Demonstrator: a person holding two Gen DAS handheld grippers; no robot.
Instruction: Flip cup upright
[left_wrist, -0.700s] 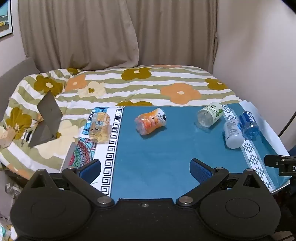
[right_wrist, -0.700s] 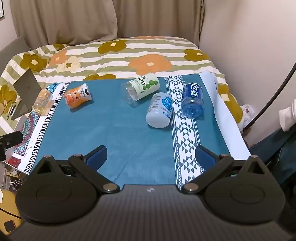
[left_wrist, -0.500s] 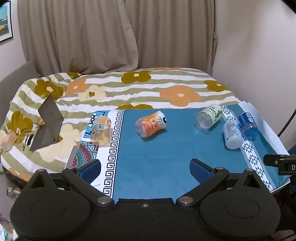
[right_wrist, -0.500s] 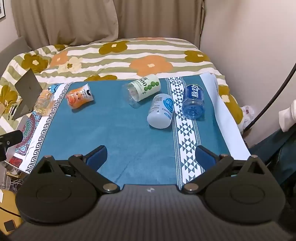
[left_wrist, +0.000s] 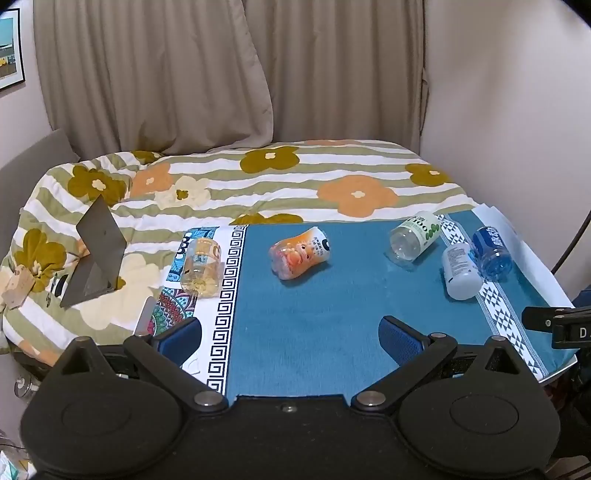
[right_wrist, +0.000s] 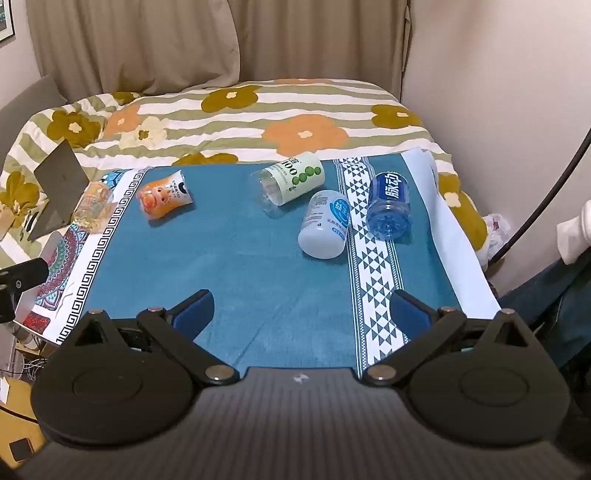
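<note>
Over the last moment both views pull slightly back and up while the left gripper (left_wrist: 290, 338) and right gripper (right_wrist: 301, 308) stay wide open and empty (nothing grasped), so the orange cup (left_wrist: 300, 253) remains on its side mid-cloth (left_wrist: 314, 325), untouched.

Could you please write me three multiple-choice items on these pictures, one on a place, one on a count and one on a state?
1. Where does the yellowish cup lie?
A. on the patterned border at the cloth's left
B. beside the blue cup
C. on the bedspread

2. How many cups lie on the cloth?
A. three
B. five
C. seven

3. How are the left gripper and the right gripper?
A. both shut on cups
B. one open, one shut
C. both open and empty

Answers:
1 A, it rests on the border.
2 B: yellowish, orange cup, green-label cup, white cup, blue cup.
3 C, fingers wide apart, nothing between.
</note>
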